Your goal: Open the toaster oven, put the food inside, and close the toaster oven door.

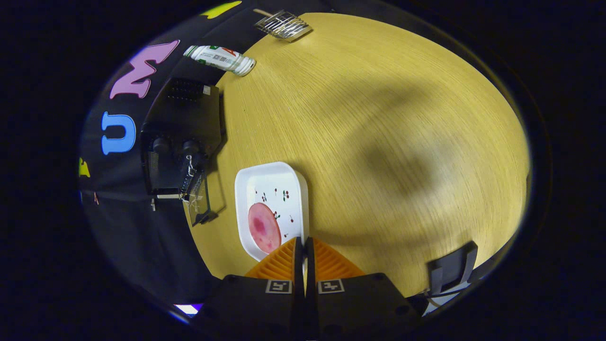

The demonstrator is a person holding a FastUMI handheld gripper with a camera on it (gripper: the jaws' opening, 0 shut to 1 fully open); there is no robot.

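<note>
My tongs [303,244] are clenched, the two fingers pressed almost flat together with only a thin slit between them and nothing held. Their tips sit at the near corner of a white tray [289,175], which lies flat on the wooden tabletop [388,118]. On that tray, just ahead of my fingers and a little to the left of them, rests the food [263,227], a round pink slice with a darker centre. The rest of the tray is bare apart from small printed cherries.

Beyond the tray, to its left, stands the toaster oven [182,137], a black box at the edge of the tabletop against the booth's dark wall. Its glass door [199,196] hangs open, swung out toward the tray but not touching it, and two knobs show on its front.

Farther off, past the oven, a white bottle [221,58] lies on its side near the tabletop's edge. Beyond that, well apart from everything else, sits a metal wire rack [283,24]. A soft shadow falls across the middle of the tabletop.
</note>
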